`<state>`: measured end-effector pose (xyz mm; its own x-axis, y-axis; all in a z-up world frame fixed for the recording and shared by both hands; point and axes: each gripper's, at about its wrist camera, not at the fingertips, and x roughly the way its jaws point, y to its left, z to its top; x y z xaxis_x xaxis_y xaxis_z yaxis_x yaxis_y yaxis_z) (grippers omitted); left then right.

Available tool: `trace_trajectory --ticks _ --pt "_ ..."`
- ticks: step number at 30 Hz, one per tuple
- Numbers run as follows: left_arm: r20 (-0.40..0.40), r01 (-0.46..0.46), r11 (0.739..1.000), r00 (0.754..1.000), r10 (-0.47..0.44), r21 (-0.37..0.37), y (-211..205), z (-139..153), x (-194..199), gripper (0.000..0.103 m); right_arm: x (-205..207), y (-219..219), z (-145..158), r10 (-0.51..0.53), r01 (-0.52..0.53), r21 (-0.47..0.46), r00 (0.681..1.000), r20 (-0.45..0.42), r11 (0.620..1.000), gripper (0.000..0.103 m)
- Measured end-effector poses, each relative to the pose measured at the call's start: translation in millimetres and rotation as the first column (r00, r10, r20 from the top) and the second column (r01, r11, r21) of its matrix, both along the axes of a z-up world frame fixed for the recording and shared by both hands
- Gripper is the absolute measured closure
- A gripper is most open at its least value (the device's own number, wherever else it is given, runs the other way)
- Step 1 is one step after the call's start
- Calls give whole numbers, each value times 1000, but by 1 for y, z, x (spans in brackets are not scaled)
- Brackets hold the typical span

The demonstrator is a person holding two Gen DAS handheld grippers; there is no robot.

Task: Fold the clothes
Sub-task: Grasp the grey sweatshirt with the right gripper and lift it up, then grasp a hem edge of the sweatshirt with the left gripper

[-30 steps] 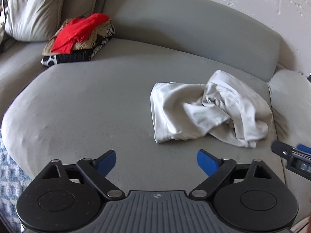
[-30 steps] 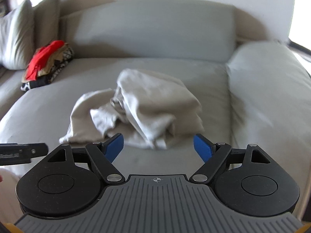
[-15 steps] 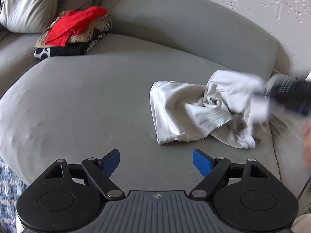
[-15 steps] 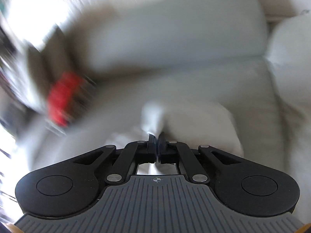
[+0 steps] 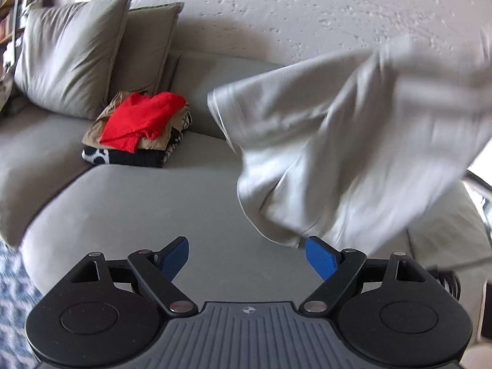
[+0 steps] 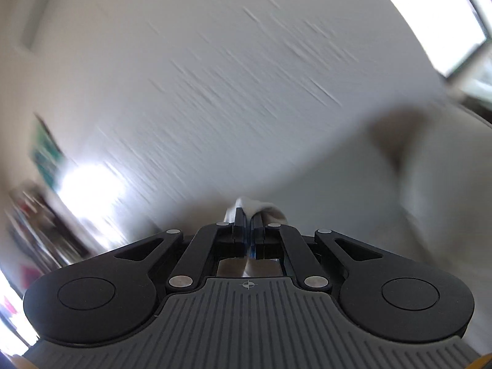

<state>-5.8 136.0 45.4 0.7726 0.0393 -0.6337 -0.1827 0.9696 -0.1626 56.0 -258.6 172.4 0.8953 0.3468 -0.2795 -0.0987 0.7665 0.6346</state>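
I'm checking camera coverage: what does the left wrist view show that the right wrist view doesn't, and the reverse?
Only the left wrist view: the grey fabric sofa, two olive cushions, the folded clothes pile topped with red, and the open left hand-held gripper. Only the right wrist view: the right hand-held gripper pinching cloth, against a blurred wall. Both: the pale grey garment, lifted off the sofa.
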Motion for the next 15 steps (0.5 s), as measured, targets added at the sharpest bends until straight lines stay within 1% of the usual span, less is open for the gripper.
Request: trace_trajectory --ticks 1,2,3,4,6,8,10,12,14,15 --pt "-18 17 1000 1000 -17 0 1 0 -3 20 -5 -3 -29 13 -21 -62 992 -123 998 80" --pt "-36 34 999 999 -34 -1 2 -1 -6 20 -10 -5 -58 18 -49 -120 970 -244 992 73" --pt "-54 52 999 997 -52 -2 3 -1 -9 20 -17 -9 -85 5 -58 -147 942 -336 987 68" --pt "-85 83 996 993 -85 -26 0 -6 -11 20 -26 -16 -107 -11 -57 -160 917 -398 986 68" --pt "-132 140 988 980 -147 -59 -10 -17 -12 20 -47 -32 -133 -57 -35 -171 864 -501 985 68" --pt "-173 190 978 964 -202 -82 -21 -28 -11 20 -52 -44 -152 -93 9 -154 832 -547 988 67" --pt "-205 186 979 958 -199 -79 -32 -41 -5 20 -53 -49 -151 -93 28 -125 833 -546 992 63" --pt "-199 162 982 963 -180 -101 -41 -51 3 21 -49 -36 -158 -38 -5 -80 849 -528 997 61" --pt "-192 138 983 968 -160 -124 -51 -61 10 25 -44 -22 -162 35 -68 -51 870 -491 996 61" --pt "-185 119 980 972 -148 -161 -53 -65 12 26 -43 -11 -163 76 -112 -47 874 -480 993 61"
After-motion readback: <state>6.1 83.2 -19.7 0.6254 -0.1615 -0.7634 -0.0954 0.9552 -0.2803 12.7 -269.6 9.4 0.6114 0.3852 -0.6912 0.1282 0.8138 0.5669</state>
